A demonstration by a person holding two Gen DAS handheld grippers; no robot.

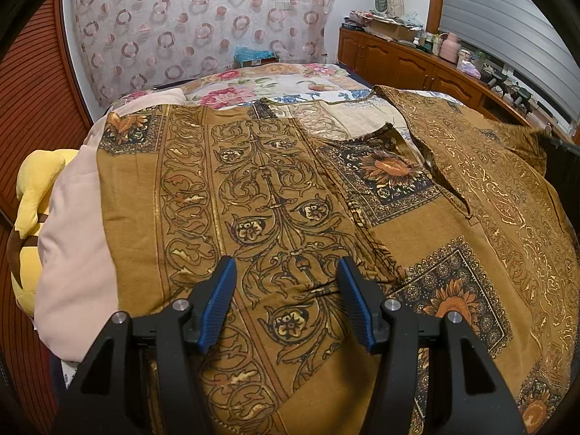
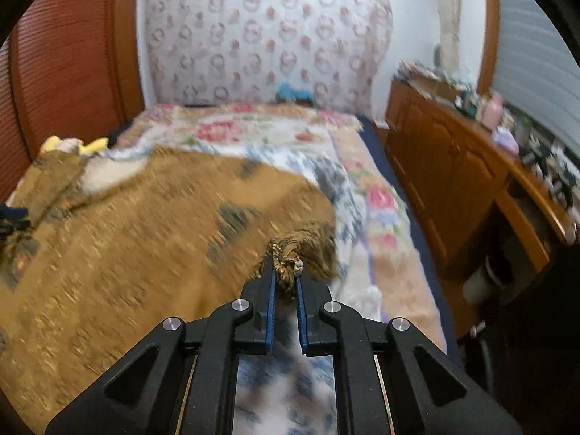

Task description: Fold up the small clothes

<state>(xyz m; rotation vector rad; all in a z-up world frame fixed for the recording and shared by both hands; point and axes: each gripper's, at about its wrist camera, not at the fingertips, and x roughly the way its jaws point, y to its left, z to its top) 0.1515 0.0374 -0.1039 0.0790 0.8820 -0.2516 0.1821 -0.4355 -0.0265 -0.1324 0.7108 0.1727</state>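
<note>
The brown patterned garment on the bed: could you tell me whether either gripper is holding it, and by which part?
The right gripper is shut on a bunched edge of the brown patterned garment. The left gripper is open above the cloth, holding nothing.

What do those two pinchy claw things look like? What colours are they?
Both match. The left gripper and right gripper have black, angular plastic frames with triangular cut-outs and round silver bolt heads. Each finger is lined with a blue ribbed pad. No cables, markings, hands or sleeves show.

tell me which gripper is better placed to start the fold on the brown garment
Right: the right gripper is shut on the brown garment's bunched edge; the left gripper hangs open above it.
</note>
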